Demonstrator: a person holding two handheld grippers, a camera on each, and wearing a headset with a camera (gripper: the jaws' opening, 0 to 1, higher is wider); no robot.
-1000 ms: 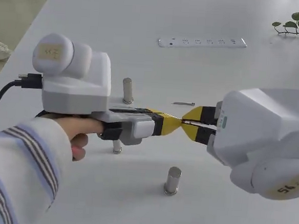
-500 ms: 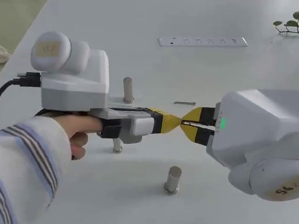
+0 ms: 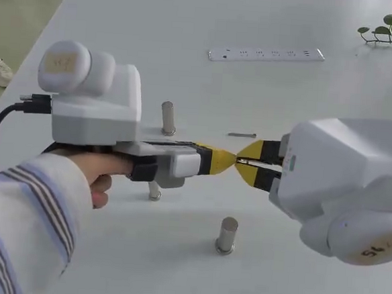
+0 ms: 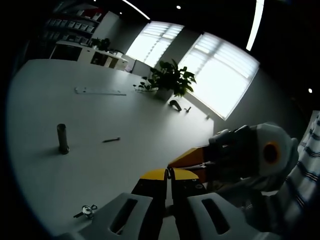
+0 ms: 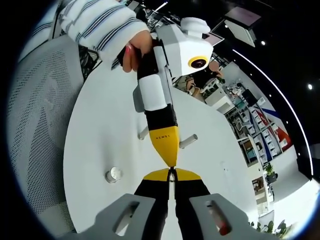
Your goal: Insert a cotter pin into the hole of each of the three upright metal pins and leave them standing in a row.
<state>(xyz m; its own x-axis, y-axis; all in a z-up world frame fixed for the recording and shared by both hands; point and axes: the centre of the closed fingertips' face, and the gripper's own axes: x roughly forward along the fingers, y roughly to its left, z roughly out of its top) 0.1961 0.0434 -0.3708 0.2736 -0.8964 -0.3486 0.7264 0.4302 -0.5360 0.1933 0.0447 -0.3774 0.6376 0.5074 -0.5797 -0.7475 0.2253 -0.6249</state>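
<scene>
Asking: what is the right gripper [image 5: 171,176] doing on the near side of the long white power strip [image 3: 265,55]?

Answering: it is hanging over the white tabletop [image 3: 156,36], well apart from the strip and nearer the person. Its yellow jaws are pressing together on a thin silver cotter pin [image 3: 251,162], which is lying level between them. The left gripper [image 4: 170,172], which a hand [image 3: 103,174] in a striped sleeve [image 3: 22,222] is holding, is pointing straight at it, tip meeting tip.

Asking: is the left one pinching that pin as well?

Answering: its jaws are pressing together too, but whether they are nipping the pin's end is too small to tell.

Asking: and the other pieces?

Answering: all are sitting on the near side of the strip. A grey upright metal pin [image 3: 167,118] is standing closest to the strip. A second grey pin [image 3: 154,192] is showing half hidden beneath the left gripper. A third grey pin [image 3: 227,236] is standing farthest from the strip. A loose cotter pin [image 3: 241,135] is lying flat between the strip and the meeting tips, near the tips.
</scene>
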